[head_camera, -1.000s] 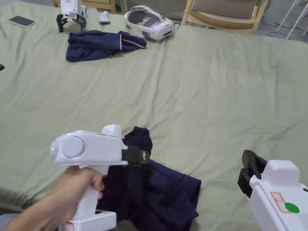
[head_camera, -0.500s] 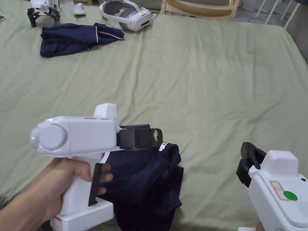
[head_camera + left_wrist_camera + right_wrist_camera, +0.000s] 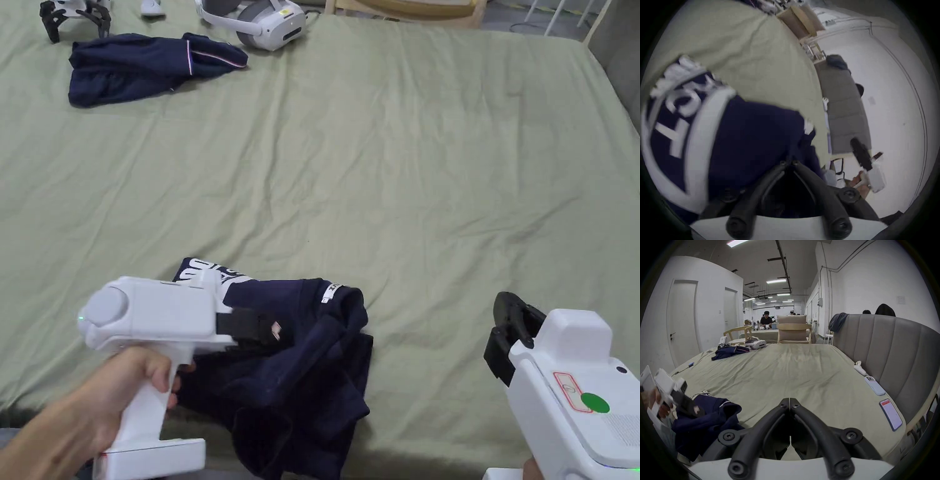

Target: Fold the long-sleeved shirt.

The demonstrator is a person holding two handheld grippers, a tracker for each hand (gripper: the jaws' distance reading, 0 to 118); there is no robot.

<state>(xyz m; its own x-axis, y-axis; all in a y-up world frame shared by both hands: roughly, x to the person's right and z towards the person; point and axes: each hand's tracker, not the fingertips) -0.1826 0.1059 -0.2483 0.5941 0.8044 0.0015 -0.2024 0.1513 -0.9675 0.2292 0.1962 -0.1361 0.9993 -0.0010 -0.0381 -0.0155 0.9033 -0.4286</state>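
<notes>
While bunched — no clear long axis — shirt [image 3: 300,356] sits pinched by left hand-held gripper [image 3: 265,326].

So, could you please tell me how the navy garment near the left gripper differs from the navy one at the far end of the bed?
The near navy shirt carries large white lettering; the far navy garment shows a thin pale stripe. The near one lies bunched at the bed's front edge under the left gripper; the far one lies beside a headset. Both are crumpled, unfolded.

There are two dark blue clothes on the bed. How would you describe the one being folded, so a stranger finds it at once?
On the green bed sheet, look at the near edge, beside the left gripper. The crumpled navy shirt there has big white lettering, while the other navy garment lies far off by the white headset.
</notes>
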